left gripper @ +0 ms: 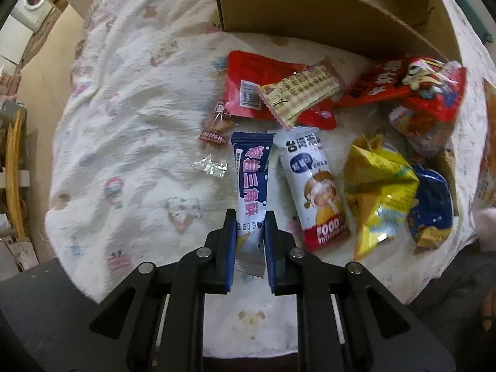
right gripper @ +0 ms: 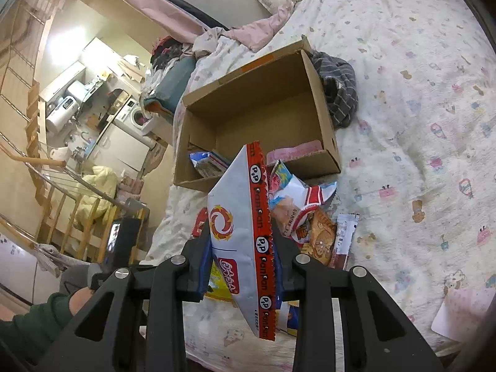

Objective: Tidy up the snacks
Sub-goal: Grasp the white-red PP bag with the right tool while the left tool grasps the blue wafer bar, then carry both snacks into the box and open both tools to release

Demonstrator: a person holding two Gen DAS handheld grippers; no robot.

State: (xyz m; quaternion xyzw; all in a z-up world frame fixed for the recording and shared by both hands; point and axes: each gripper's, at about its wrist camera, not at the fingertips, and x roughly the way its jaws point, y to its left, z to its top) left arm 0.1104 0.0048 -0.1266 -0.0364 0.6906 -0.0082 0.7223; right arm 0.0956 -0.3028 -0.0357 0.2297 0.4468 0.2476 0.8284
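Note:
My left gripper points down at the bed and is shut on the near end of a navy-and-white snack bar that lies on the sheet. Beside it to the right lie a white tube pack with a cartoon girl, a crumpled yellow bag and a blue bag. Red packets and a beige wafer pack lie further off. My right gripper is shut on a white-and-orange packet, held up in front of the open cardboard box.
The box holds a few packets along its near side. A grey striped cloth lies right of it. More snacks are piled on the patterned bedsheet. A small sweet and a clear wrapper lie left. The bed's left edge drops off.

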